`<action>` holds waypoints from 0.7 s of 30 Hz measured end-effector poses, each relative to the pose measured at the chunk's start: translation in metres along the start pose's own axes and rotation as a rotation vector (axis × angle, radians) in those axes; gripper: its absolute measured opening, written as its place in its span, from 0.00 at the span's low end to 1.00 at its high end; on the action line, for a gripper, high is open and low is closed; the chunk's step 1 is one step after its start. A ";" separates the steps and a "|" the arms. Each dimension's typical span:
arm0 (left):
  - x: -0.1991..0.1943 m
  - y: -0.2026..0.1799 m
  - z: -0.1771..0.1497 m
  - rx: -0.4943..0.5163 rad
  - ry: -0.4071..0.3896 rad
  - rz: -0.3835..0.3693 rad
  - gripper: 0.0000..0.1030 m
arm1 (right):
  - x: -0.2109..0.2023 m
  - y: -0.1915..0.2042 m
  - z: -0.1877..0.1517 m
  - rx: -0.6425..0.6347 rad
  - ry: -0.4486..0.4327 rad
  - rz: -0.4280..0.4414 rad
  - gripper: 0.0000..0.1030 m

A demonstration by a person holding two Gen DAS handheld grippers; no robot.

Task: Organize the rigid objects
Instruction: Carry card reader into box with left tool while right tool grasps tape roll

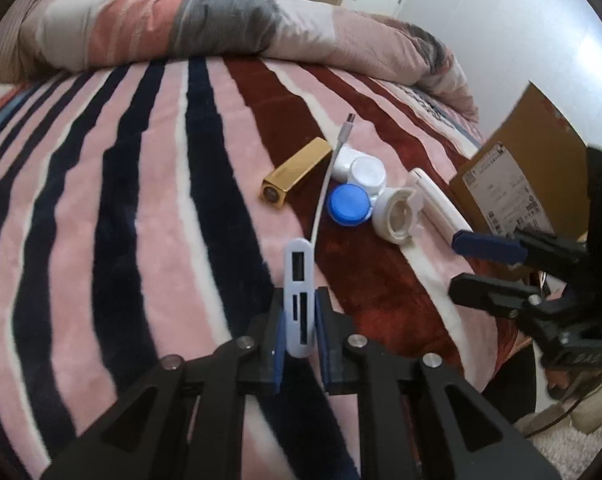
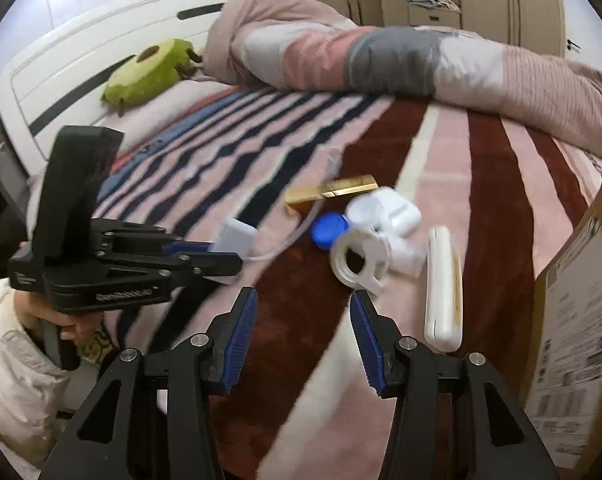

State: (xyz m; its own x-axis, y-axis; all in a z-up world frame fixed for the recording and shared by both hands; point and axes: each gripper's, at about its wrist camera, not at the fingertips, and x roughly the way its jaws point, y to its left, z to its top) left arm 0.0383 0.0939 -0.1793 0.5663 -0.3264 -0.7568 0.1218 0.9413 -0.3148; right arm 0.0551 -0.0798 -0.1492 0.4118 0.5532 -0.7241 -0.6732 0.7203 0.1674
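Up on the striped blanket (image 1: 121, 200), the left gripper (image 1: 299, 320) was clamped on a pale card-reader hub (image 1: 299, 304), its blue pads pressed to both flat sides and the slotted face turned toward the camera. A thin white cable (image 1: 323, 196) ran from the hub's far end past the cluster of small things to a plug lying further out on the dark red stripe. That cluster sat close together: a gold rectangular case (image 1: 295, 176) on the left, a blue round lid (image 1: 349, 204) just beside the cable, a white round lid (image 1: 367, 172) behind it, a white ring-shaped cap (image 1: 397, 216) to the right, and a long white case (image 1: 437, 204) beyond that. The right gripper (image 2: 303, 340) hovered with its fingers spread apart and nothing between them, just short of the ring-shaped cap (image 2: 359, 262) and the long white case (image 2: 443, 292). A cardboard box (image 2: 573, 280) stood against the bed's right edge, close to the long case, leaving little room on that side. To the left the blanket lay broad and bare, and a rolled quilt (image 1: 221, 20) bounded the far side.
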 end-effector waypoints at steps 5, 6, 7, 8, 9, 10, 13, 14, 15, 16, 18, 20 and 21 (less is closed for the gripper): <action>0.004 -0.001 0.002 -0.027 -0.023 0.005 0.12 | 0.013 -0.005 0.001 -0.017 -0.053 -0.074 0.43; 0.004 0.000 0.003 -0.034 -0.030 0.001 0.10 | 0.015 -0.006 0.002 -0.020 -0.060 -0.095 0.43; 0.003 0.001 0.003 -0.037 -0.035 -0.003 0.10 | 0.018 -0.007 0.003 -0.020 -0.066 -0.109 0.43; 0.003 0.001 0.003 -0.039 -0.038 -0.003 0.10 | 0.020 -0.008 0.004 -0.019 -0.068 -0.117 0.43; 0.003 0.001 0.003 -0.041 -0.037 -0.005 0.10 | 0.022 -0.008 0.005 -0.019 -0.067 -0.125 0.43; 0.003 0.001 0.003 -0.040 -0.037 -0.009 0.10 | 0.025 -0.010 0.005 -0.021 -0.066 -0.134 0.43; 0.005 0.004 0.004 -0.055 -0.028 -0.018 0.10 | 0.034 -0.012 0.005 -0.031 -0.062 -0.145 0.43; 0.005 0.005 0.005 -0.059 -0.028 -0.018 0.10 | 0.036 -0.012 0.006 -0.037 -0.062 -0.145 0.43; 0.006 0.005 0.006 -0.064 -0.027 -0.019 0.10 | 0.039 -0.010 0.006 -0.045 -0.062 -0.155 0.43; 0.007 0.006 0.007 -0.066 -0.027 -0.019 0.10 | 0.041 -0.009 0.007 -0.050 -0.061 -0.168 0.43; 0.007 0.006 0.009 -0.069 -0.031 -0.015 0.10 | 0.045 -0.006 0.008 -0.058 -0.066 -0.197 0.37; 0.005 0.005 0.009 -0.062 -0.037 -0.008 0.10 | 0.046 -0.005 0.007 -0.065 -0.064 -0.205 0.37; 0.003 0.003 0.009 -0.056 -0.040 -0.008 0.10 | 0.045 -0.005 0.007 -0.065 -0.063 -0.195 0.37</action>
State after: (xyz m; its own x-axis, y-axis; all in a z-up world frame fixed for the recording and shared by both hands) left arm 0.0477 0.0970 -0.1769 0.5974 -0.3294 -0.7312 0.0813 0.9319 -0.3534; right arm 0.0810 -0.0557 -0.1780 0.5739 0.4328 -0.6952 -0.6147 0.7886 -0.0166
